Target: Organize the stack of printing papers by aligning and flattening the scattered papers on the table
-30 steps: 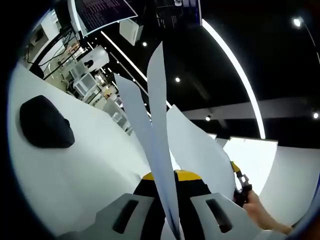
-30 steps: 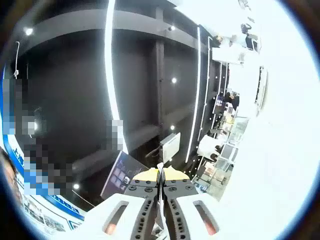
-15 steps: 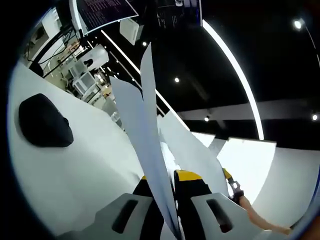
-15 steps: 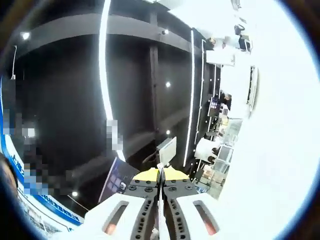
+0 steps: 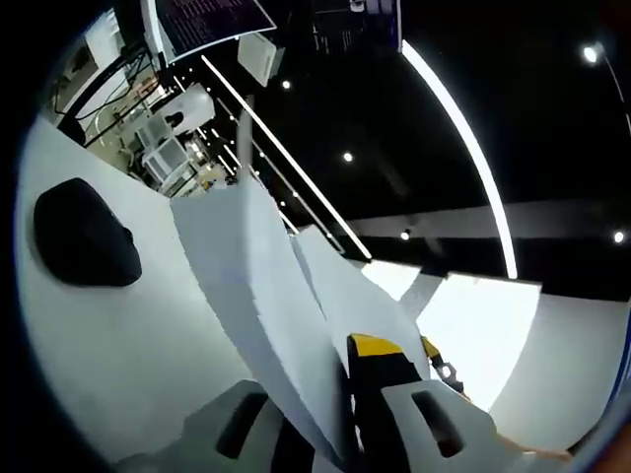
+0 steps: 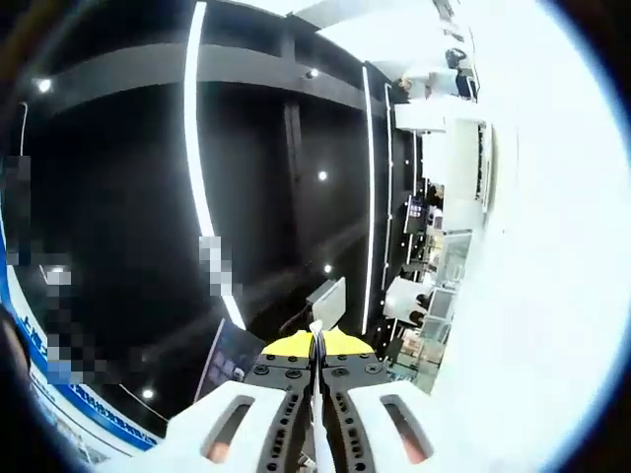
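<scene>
Jaws of the left gripper (image 5: 340, 434) are pinched on a thick stack of white papers (image 5: 261, 305), which stands on edge between them and fans away up and to the left, its layered edge showing. Just right of it, another sheet (image 5: 345, 291) curves off the same grip. The right gripper (image 5: 442, 372) shows low at the right of the left gripper view, its yellow part beside the sheets. Farther left, a black mouse (image 5: 79, 236) lies on the white table (image 5: 128, 335).

In the right gripper view, the right gripper's (image 6: 317, 424) jaws are pressed together on a thin white paper edge (image 6: 316, 340).
</scene>
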The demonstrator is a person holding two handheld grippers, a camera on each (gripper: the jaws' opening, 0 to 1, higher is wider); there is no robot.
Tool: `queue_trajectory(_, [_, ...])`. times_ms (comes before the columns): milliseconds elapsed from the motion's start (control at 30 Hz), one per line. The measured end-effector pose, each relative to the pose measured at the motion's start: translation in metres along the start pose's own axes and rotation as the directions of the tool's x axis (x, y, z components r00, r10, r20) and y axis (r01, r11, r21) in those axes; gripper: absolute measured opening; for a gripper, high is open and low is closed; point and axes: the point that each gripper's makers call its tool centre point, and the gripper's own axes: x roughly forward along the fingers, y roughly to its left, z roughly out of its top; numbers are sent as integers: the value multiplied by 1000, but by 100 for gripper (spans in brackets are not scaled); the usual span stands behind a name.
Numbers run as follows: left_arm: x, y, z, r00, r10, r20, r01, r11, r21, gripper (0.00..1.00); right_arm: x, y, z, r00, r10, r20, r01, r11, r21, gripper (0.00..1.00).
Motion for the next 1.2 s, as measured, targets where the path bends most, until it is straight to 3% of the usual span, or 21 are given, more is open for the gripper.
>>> queue_trajectory(267, [2, 1, -1, 1000, -1, -9, 1, 1000, -2, 16, -3, 5, -12, 1000, 22, -14, -21, 1000, 18, 0])
queue_trajectory(500, [1, 2, -1, 1000, 3, -6, -3, 1000, -3, 16, -13, 5, -28, 1000, -1, -13, 2, 999, 41, 0])
queue_trajectory(633, [1, 2, -1, 1000, 5, -3, -5, 1000, -3, 16, -19, 3, -41, 998, -26, -52, 25, 1000, -16, 0])
queue_trajectory(967, [0, -1, 0, 1000, 5, 2, -5, 1000, -2, 16, -34, 8, -51, 997, -76, -13, 75, 992, -98, 0])
queue_trajectory(1100, [0, -1, 0, 1000, 4, 0, -4, 1000, 1, 16, -42, -1, -58, 980, -198, -11, 192, 961, -200, 0])
queue_trajectory(1200, [0, -2, -1, 1000, 3, -2, -3, 1000, 8, 17, -46, 8, -64, 980, -197, 1, 193, 960, -203, 0])
